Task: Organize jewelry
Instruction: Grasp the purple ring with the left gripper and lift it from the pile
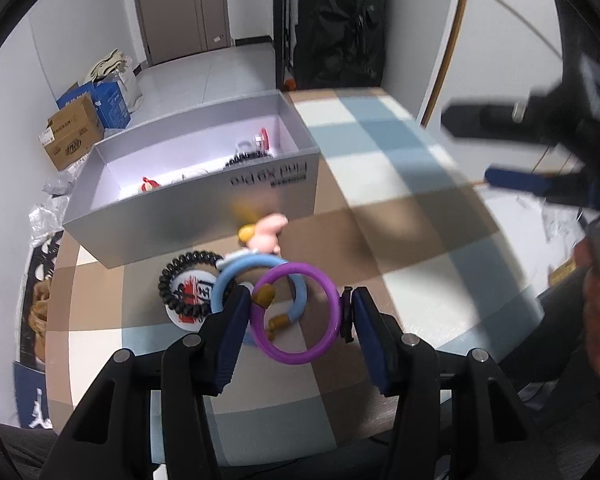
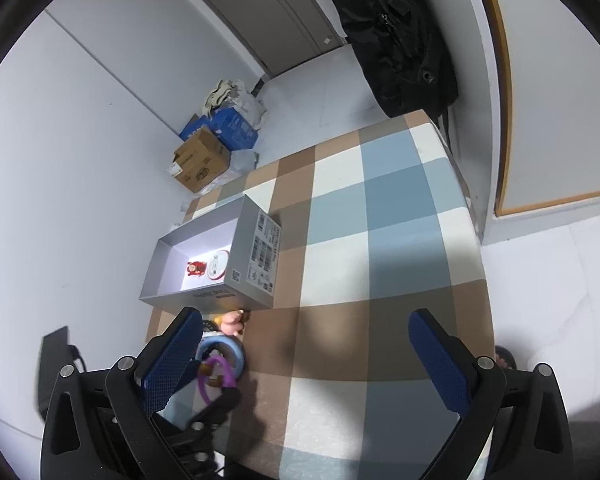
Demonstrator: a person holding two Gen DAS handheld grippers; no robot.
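Purple plastic is showing nearest the left wrist camera: a smooth purple bangle [image 1: 296,312] is standing tilted between the blue pads of the left tongs [image 1: 300,320], its rim touching the left pad and a small dark fitting on its right edge touching the right pad. The left tongs are sitting partly closed, gripping that bangle just above the checked tabletop [image 1: 380,200]. Behind it, overlapping, a light blue open bangle [image 1: 236,276] with two brown end caps is lying on the tabletop. Just beside that, to the left, a black coiled hair tie [image 1: 168,280] is ringing a white round badge [image 1: 190,296] printed in red and black. A pink and yellow figurine [image 1: 264,234] is lying a little farther on, touching the front wall of a grey open box [image 1: 188,208]. Inside the box, a small red figure [image 1: 148,185], a round white and red piece and some dark beads are resting on the floor of it.

From the right wrist camera, the right tongs [image 2: 304,360] are hanging wide open over bare tabletop, holding and touching nothing, with the bangles off to their left side. A person's hand [image 1: 598,316] is showing at the right edge of the left view.
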